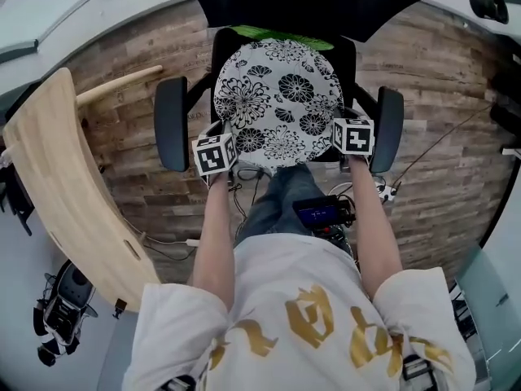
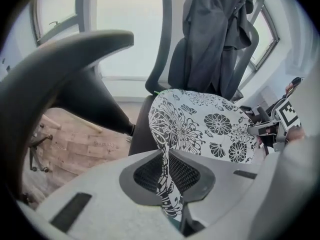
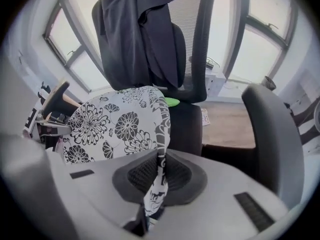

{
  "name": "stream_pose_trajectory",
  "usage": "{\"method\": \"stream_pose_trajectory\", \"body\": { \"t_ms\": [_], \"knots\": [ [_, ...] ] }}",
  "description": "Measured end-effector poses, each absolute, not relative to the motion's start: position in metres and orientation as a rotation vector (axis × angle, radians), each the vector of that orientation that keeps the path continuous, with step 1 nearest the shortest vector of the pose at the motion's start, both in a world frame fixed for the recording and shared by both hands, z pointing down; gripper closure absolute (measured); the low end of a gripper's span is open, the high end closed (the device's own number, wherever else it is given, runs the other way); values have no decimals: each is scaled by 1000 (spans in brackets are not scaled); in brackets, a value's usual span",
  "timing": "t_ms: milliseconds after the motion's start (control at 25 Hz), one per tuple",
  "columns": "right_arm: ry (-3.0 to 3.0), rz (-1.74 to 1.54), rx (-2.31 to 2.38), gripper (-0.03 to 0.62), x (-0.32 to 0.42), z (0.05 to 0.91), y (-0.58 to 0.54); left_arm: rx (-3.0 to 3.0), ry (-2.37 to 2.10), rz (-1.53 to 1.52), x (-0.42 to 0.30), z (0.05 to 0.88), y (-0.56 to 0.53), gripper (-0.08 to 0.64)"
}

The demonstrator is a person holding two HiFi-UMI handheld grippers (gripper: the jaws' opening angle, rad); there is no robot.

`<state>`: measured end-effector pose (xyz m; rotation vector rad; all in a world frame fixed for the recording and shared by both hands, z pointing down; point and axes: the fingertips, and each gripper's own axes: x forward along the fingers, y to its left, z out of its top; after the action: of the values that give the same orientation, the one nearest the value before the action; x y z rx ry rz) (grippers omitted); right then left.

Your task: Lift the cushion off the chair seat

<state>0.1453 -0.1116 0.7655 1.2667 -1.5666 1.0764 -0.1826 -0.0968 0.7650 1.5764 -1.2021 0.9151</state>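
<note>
1. Pinching the cushion (image 2: 200, 129) by its near left edge, the left gripper (image 2: 167, 176) has its jaws clamped tight on the fabric.
2. Right gripper (image 3: 159, 176), same deal: jaws squeezed on the near right edge.
3. Cushion stretches between both grippers, over the chair seat (image 3: 186, 126).

Cloth cushion (image 1: 277, 100) (floral print), wood floor (image 1: 134, 133)
</note>
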Motion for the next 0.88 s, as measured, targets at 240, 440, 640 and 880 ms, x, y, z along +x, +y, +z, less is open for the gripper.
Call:
{"method": "stream_pose_trajectory", "body": {
  "t_ms": [240,440,640,880],
  "knots": [
    [-1584,1047,1286,571,148,747,-100,1607,-1223,926,-185,744,-90,528],
    [-1601,1028,1333,571,149,731,-103,1661,-1217,980,-191,731,-91,528],
    [-1621,1004,1357,571,152,719,-101,1671,-1237,959,-194,720,-85,528],
    [-1652,969,1408,571,158,691,-95,1714,-1259,907,-191,697,-81,528]
  ]
}}
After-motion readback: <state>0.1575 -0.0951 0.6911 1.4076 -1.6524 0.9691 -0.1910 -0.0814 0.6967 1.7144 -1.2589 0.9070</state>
